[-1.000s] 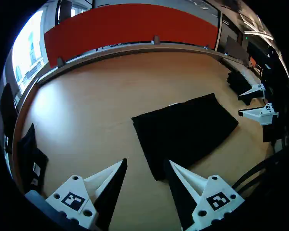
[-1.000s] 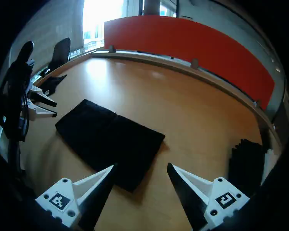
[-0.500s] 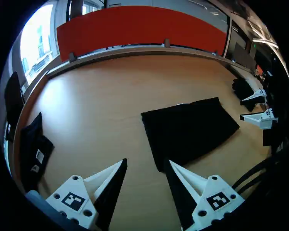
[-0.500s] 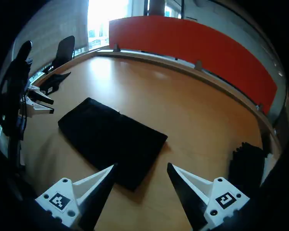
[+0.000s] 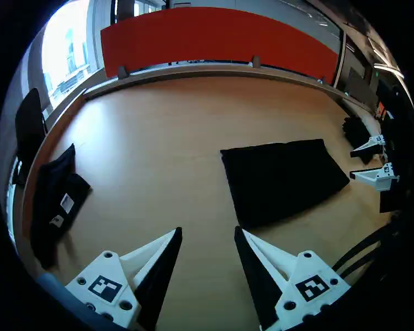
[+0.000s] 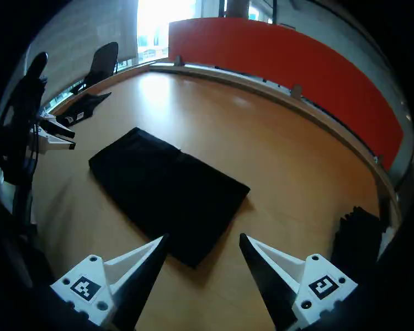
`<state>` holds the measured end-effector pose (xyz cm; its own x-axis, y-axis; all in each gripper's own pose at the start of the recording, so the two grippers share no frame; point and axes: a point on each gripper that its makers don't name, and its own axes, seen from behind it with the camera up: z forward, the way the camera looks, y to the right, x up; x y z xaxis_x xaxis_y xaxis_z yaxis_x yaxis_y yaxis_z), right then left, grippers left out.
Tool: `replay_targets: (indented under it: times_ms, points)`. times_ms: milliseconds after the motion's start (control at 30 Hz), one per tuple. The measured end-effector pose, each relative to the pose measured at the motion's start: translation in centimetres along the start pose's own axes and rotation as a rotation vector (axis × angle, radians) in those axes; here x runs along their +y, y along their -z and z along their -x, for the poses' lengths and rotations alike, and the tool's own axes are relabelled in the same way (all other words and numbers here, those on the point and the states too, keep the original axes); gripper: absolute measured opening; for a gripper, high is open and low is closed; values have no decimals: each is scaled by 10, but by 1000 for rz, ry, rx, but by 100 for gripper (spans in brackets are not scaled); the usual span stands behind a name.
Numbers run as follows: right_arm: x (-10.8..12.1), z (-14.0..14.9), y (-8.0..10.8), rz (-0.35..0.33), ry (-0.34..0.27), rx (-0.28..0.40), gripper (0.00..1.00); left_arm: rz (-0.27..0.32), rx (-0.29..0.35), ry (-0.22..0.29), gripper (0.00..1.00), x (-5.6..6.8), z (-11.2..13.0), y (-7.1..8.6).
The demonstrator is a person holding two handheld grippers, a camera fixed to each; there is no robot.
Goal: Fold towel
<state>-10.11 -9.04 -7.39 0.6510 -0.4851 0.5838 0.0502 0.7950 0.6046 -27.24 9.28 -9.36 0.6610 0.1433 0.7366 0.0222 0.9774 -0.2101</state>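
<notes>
Standing beside the table (image 5: 152, 138), I see that the left gripper (image 5: 207, 248) has turned away from the black towel (image 5: 284, 179). One second ago a towel corner lay between its fingertips; now the towel lies apart, more to the right. Its jaws are spread wide and hold nothing. The right gripper (image 6: 204, 254) is also spread and empty, with the towel's near edge just before it. The towel rests flat as a tidy rectangle, so I think the fold is finished. A dark cloth pile (image 5: 55, 198) has come into sight at the left.
</notes>
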Motion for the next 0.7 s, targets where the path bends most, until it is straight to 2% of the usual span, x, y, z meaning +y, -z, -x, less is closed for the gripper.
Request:
replay_targets:
  times_ms: [233,567,700]
  points:
    - [-3,13,-2,-23,14,-32,96,-19,-12,18,69,-6,12,6]
    - [-8,31,-2,-58,30,-73,83,-26,-17,37,69,-10,19,11]
    - [-8,35,-1,-68,39,-83,73,-27,-19,38,69,-11,19,11]
